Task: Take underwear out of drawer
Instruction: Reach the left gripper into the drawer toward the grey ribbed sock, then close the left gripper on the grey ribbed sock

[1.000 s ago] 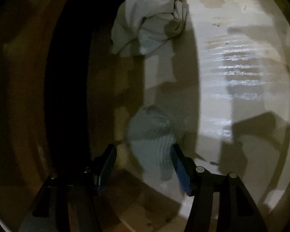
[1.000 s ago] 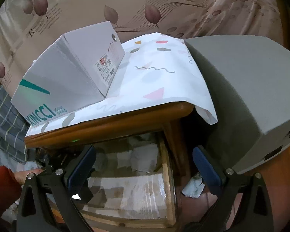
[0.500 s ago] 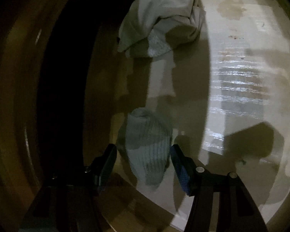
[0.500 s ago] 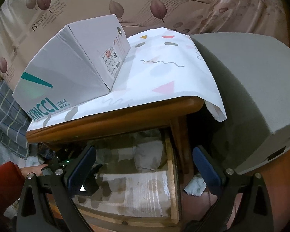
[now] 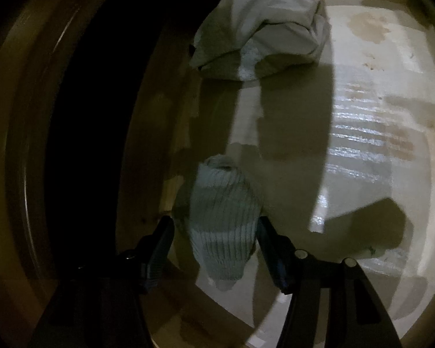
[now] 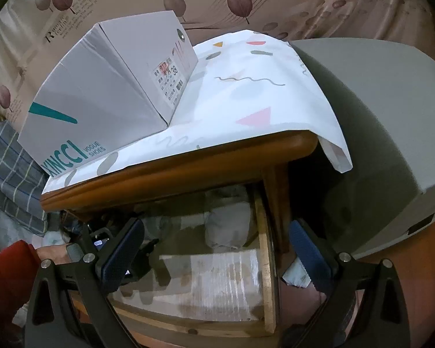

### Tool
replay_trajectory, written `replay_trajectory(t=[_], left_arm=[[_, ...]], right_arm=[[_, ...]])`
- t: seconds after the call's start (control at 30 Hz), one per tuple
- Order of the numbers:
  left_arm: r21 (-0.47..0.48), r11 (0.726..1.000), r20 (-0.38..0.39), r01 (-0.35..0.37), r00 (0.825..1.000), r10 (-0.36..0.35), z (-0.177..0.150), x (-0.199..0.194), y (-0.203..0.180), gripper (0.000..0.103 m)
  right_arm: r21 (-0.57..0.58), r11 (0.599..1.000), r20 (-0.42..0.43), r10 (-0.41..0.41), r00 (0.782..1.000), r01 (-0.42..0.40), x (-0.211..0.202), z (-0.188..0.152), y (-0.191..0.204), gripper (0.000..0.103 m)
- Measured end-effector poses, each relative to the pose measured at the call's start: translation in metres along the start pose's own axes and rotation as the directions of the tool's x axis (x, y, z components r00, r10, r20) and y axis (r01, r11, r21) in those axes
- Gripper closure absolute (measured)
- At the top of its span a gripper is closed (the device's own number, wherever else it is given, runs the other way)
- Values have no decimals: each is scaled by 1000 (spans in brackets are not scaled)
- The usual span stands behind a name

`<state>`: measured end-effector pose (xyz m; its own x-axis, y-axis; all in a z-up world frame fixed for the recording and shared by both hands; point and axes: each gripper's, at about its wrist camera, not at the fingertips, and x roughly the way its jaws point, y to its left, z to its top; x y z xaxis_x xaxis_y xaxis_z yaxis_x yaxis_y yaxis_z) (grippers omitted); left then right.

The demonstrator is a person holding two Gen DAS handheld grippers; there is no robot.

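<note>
Left gripper [image 5: 214, 243] is inside the open drawer [image 6: 265, 261], pointing down at the lined drawer floor [image 5: 362, 150]. Jaws about half open. A ribbed pale-green rolled garment [image 5: 220, 217] lies on the floor between the 2 fingers; the right finger's pad sits at its edge, the left stands slightly clear. Cannot tell whether either pad presses on it. Not lifted.

Ahead of this gripper, well apart from the ribbed piece, a crumpled light-grey piece of underwear [image 5: 264, 37] rests against the drawer's far wall.

Right gripper [image 6: 216, 253] hovers outside, above the drawer front, jaws wide, nothing between them. Beyond its fingertips: the grey bundle in the drawer's back right corner. To the left of its left finger: the left gripper, a hand [image 6: 50, 253] and a red sleeve [image 6: 8, 272].

Above the drawer, a wooden tabletop [image 6: 188, 165] carries a patterned cloth [image 6: 246, 92] and a XINCCI shoe box [image 6: 107, 101].
</note>
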<state>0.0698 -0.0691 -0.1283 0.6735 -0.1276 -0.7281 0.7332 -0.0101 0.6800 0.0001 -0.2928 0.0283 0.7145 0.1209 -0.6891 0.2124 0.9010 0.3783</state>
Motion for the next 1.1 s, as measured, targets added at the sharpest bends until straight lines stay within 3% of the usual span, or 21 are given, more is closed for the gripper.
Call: replay_trajectory(t=[0.13,0.2,0.33,0.4,0.57,0.87,1.1], left_arm=[[-22,1000,13,-8,1000,8,-8,5,1,44],[-43,998,-3,54,999,-54,-6,6,3,72],[-12,999,-32,45,998,-45,-3,12,0,76],[-26,997,-63,73,995,-74,-1,15,4,82],[-40,995,-96,88,991,-92,1,19,10,85],[-104,979,-126,173,975,-185,3,8,20,85],[-222,929,-125,295,937,-327,0,-8,37,85]], right_arm=[[-2,1000,-6,-4,1000,4,1,0,0,4],[-2,1000,-7,-4,1000,4,1,0,0,4],[3,1000,-13,-1,1000,1,2,0,-1,4],[-3,1000,-12,-11,1000,11,2,0,-1,4],[-14,1000,-17,-17,1000,17,3,-1,1,4],[-57,998,-43,-28,999,26,7,-4,8,4],[-65,997,-49,-33,998,30,9,-5,9,4]])
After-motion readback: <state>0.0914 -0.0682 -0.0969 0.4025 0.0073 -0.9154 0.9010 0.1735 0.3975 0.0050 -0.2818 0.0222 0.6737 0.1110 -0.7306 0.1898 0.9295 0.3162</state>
